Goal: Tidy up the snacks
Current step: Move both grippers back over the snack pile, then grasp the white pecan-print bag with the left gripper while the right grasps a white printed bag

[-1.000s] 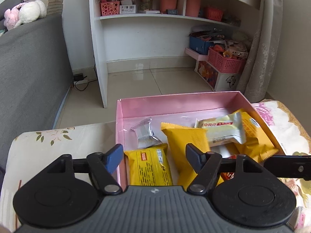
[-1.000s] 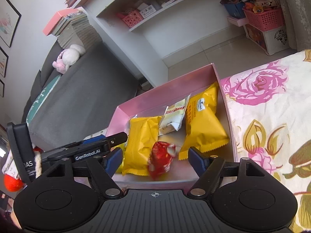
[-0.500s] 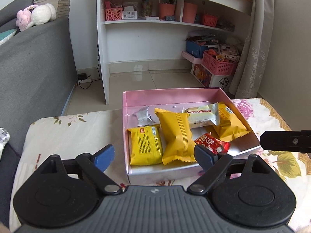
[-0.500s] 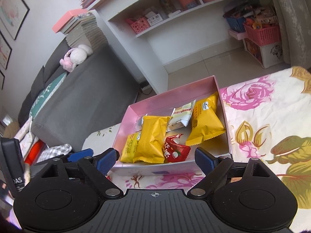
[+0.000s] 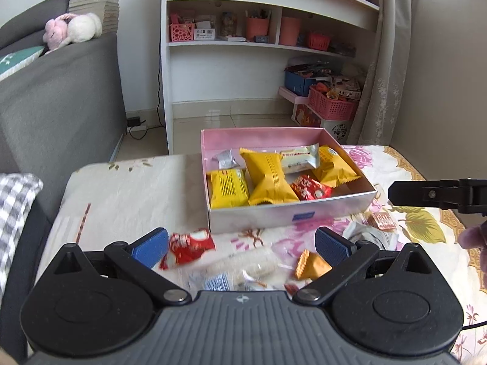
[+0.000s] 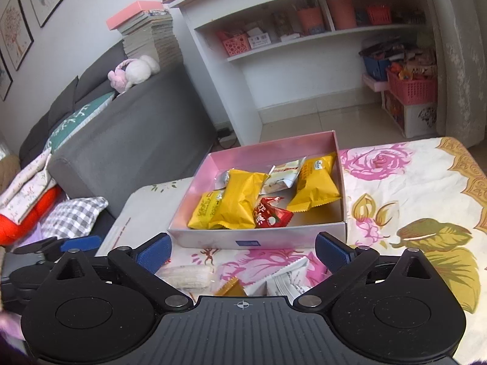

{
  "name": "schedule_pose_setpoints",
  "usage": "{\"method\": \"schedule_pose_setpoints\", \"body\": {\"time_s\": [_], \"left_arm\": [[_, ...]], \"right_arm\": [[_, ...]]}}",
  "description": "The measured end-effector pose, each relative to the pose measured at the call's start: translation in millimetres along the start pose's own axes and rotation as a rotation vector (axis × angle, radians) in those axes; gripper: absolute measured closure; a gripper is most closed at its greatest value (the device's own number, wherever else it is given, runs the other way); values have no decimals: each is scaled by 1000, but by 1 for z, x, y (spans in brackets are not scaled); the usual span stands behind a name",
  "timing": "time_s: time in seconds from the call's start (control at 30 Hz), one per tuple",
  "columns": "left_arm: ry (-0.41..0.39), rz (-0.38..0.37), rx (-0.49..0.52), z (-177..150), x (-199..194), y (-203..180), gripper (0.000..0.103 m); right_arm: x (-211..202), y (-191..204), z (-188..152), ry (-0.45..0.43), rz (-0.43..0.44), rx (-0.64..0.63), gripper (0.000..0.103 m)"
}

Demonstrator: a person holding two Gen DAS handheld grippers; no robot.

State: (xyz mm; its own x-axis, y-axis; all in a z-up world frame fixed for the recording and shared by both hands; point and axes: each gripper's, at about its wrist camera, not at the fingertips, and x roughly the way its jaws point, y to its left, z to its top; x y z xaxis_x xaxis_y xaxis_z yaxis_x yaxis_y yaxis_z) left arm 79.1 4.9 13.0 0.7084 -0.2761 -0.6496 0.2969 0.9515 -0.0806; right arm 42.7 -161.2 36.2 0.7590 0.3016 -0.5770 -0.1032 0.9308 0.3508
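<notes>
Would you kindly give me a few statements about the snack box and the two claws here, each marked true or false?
1. The pink rectangular cardboard box is empty. False: it holds several wrapped snacks.
2. A small red crinkly snack packet lies inside the box. True.
3. The left claw is clamped on a snack. False: its jaws stand wide open with nothing gripped.
4. Another red wrapped snack lies on the floral tablecloth, outside the box. True.
5. The right claw is open. True.
</notes>
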Motion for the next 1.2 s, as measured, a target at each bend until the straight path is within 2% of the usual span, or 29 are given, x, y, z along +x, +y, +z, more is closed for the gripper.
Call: {"method": "schedule_pose_setpoints", "body": {"time_s": [0.1, 0.33, 0.63, 0.9, 1.1, 1.2], "left_arm": [[-32, -47, -22, -16, -3, 2, 0], [-37, -108, 82, -43, -4, -4, 0], [-13, -208, 168, -67, 8, -18, 0], [21, -228, 235, -76, 19, -35, 2], [27, -225, 232, -75, 24, -40, 10], [35, -224, 220, -74, 26, -40, 18]], "right_arm": [[-4, 0, -11, -38, -30, -38, 1], [-16, -7, -32, -99, -59, -165, 0], [-4, -14, -57, -13, -56, -289, 0], [11, -17, -61, 33, -59, -310, 0], [26, -17, -60, 51, -58, -304, 0], [34, -16, -58, 59, -63, -300, 0]]}}
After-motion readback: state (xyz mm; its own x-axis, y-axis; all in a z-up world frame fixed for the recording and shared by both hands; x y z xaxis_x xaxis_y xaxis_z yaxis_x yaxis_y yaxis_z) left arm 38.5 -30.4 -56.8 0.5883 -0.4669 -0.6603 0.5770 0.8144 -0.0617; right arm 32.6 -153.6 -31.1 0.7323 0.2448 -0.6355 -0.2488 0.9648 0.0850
